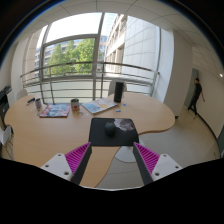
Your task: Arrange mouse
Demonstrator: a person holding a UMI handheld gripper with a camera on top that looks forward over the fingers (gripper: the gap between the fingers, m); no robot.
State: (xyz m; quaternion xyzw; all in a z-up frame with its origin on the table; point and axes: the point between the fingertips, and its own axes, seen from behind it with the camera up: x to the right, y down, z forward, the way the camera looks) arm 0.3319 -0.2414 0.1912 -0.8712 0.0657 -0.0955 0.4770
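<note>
In the gripper view, the gripper [111, 160] is spread wide with nothing between its pink pads [76, 157]. Just ahead of the fingers, the mouse [124, 126] rests on a dark mouse mat [107, 130] near the front edge of the wooden table [60, 135]. Beyond it lie magazines [54, 110] and a cup [74, 103].

view: gripper-mounted, single | faces: forward, slightly down over table [60, 125] toward windows [75, 50] | range: table near
</note>
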